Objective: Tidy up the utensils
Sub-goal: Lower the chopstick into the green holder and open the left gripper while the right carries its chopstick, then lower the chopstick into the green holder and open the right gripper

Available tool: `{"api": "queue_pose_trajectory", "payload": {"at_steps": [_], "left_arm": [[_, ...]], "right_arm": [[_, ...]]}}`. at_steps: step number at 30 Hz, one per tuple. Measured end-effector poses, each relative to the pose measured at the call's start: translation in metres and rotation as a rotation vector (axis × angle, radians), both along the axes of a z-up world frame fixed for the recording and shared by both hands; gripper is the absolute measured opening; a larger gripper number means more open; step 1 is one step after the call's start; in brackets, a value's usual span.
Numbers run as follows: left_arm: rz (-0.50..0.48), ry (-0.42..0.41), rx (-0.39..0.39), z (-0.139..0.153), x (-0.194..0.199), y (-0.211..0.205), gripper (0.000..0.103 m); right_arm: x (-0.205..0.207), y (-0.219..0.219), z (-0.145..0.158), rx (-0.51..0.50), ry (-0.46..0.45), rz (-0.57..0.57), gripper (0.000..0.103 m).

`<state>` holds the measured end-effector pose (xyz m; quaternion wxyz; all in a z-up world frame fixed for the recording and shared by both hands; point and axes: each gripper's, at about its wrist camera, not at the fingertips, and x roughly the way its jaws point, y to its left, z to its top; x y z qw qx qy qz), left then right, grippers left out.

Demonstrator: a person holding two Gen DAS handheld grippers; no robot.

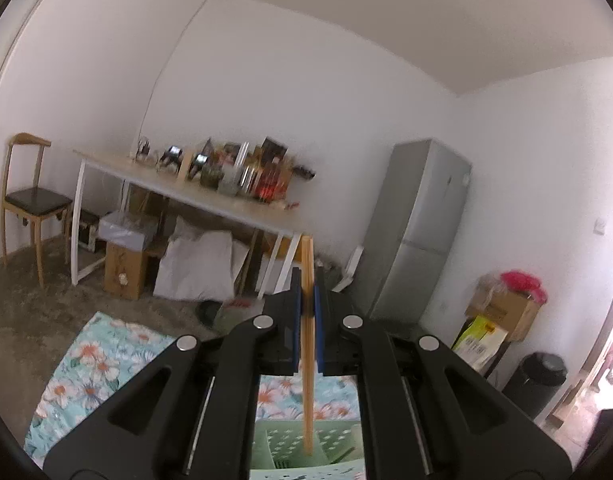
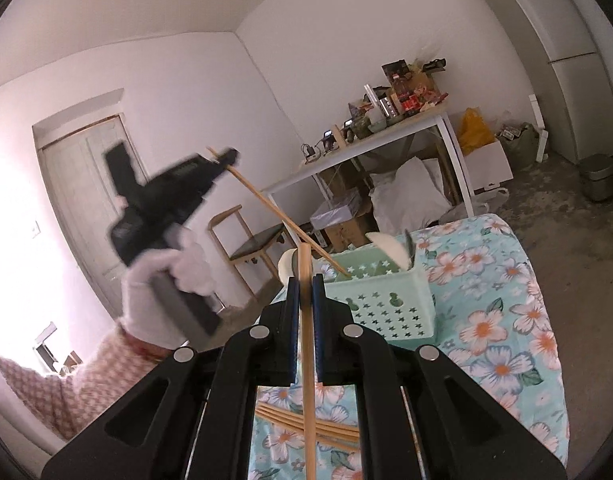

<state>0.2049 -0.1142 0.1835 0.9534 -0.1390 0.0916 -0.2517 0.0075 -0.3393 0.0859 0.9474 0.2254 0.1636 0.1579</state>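
From the left wrist, the left gripper (image 1: 306, 300) is clamped on one wooden chopstick (image 1: 307, 360), its lower end over one green basket (image 1: 290, 440) on the floral cloth (image 1: 90, 364). From the right wrist, the right gripper (image 2: 305, 292) pinches a second chopstick (image 2: 307, 360); several more lie loose (image 2: 306, 426) beneath (count unclear), the basket (image 2: 386, 308) just ahead, a white-gloved hand (image 2: 166, 280) at left
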Motion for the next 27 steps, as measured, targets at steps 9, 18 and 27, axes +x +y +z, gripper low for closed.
{"api": "queue_pose_trajectory", "payload": {"at_steps": [9, 18, 27], "left_arm": [[0.000, 0.120, 0.046, -0.033, 0.024, -0.011, 0.035], [-0.003, 0.065, 0.018, -0.011, -0.011, 0.029, 0.052], [0.057, 0.039, 0.102, -0.034, -0.071, 0.090, 0.077]], "right_arm": [[0.005, -0.014, -0.005, 0.003, 0.010, -0.025, 0.007], [0.022, -0.010, 0.023, -0.040, -0.048, -0.010, 0.007], [0.071, 0.002, 0.086, -0.071, -0.177, 0.012, 0.007]]}}
